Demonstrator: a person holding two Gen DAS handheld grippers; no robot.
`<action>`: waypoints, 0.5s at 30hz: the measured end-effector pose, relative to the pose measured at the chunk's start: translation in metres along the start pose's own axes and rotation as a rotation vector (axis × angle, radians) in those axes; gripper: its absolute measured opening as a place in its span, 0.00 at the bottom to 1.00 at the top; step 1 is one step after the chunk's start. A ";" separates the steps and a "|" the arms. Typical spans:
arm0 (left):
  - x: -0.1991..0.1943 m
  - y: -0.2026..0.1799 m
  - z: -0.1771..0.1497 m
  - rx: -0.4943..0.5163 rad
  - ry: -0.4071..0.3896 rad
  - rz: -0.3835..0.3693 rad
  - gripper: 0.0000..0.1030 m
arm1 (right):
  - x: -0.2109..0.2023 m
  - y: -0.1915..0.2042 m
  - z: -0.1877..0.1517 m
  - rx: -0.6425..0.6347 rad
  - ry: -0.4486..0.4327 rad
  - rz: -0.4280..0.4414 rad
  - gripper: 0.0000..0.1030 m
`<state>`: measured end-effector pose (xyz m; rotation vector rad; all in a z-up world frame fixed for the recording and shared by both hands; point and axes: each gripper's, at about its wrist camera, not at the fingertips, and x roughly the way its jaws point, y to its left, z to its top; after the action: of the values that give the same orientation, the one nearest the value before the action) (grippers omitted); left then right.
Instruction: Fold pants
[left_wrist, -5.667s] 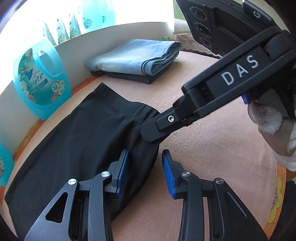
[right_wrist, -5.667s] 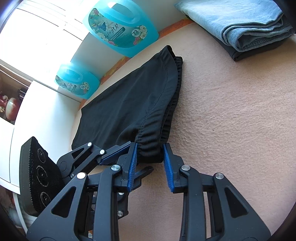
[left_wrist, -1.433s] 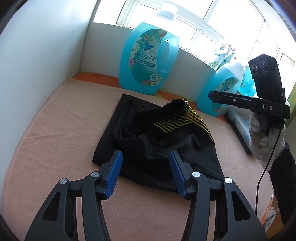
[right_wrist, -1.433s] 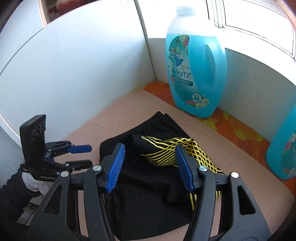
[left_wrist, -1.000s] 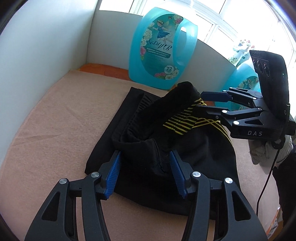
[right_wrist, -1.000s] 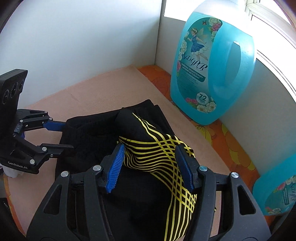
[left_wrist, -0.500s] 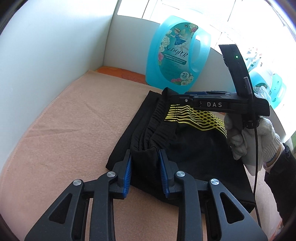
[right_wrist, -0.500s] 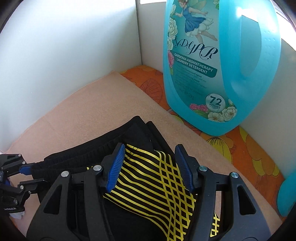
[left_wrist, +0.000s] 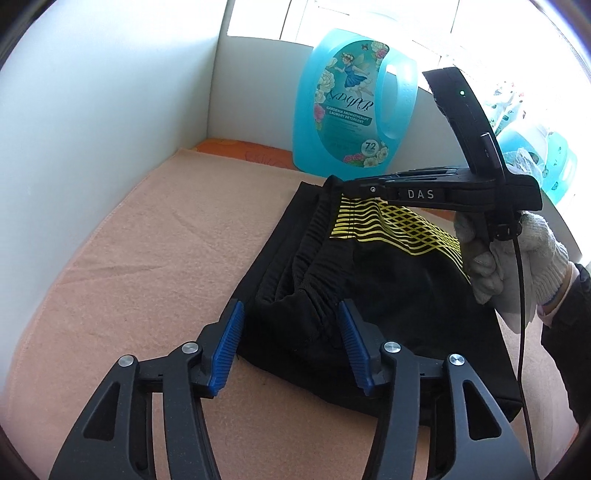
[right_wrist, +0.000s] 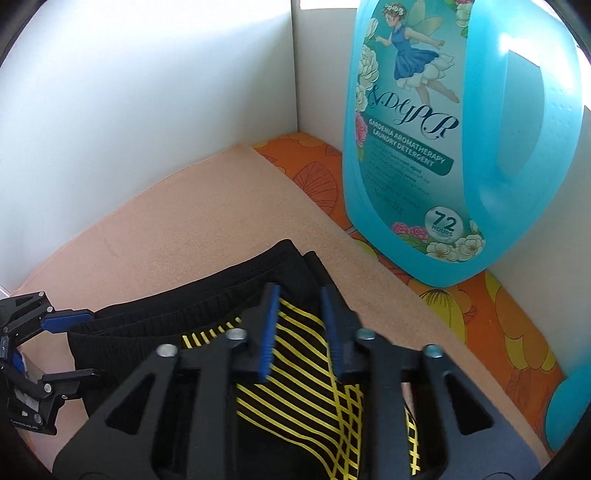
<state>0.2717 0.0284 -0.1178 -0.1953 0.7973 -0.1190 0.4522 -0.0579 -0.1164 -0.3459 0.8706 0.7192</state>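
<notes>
Black pants (left_wrist: 388, 302) with a yellow line pattern lie folded on the peach towel (left_wrist: 155, 258), waistband gathered at the near left edge. My left gripper (left_wrist: 290, 339) is open, its blue pads astride the waistband corner without holding it. My right gripper (right_wrist: 297, 321) is narrowed on the patterned top layer (right_wrist: 295, 369) near the far waistband corner; it also shows in the left wrist view (left_wrist: 345, 186) at the pants' far corner. The left gripper shows open in the right wrist view (right_wrist: 64, 343).
A large blue detergent jug (left_wrist: 354, 107) stands against the back wall just beyond the pants; it fills the right wrist view (right_wrist: 443, 140). White walls enclose the left side and the back. More blue jugs (left_wrist: 546, 155) stand at the far right.
My left gripper has opened and let go of the waistband corner. My right gripper has closed in on the patterned top layer at the far corner.
</notes>
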 end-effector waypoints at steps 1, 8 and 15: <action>0.001 0.000 0.000 0.001 0.003 0.003 0.50 | -0.001 0.002 0.001 -0.002 -0.019 -0.013 0.09; 0.002 0.025 0.001 -0.130 -0.001 0.018 0.47 | 0.004 -0.022 0.015 0.165 -0.020 0.061 0.06; 0.007 0.032 0.007 -0.163 0.005 0.024 0.47 | -0.053 -0.034 0.001 0.160 -0.079 0.042 0.25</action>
<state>0.2825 0.0593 -0.1249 -0.3396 0.8145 -0.0319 0.4532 -0.1044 -0.0744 -0.1562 0.8560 0.6929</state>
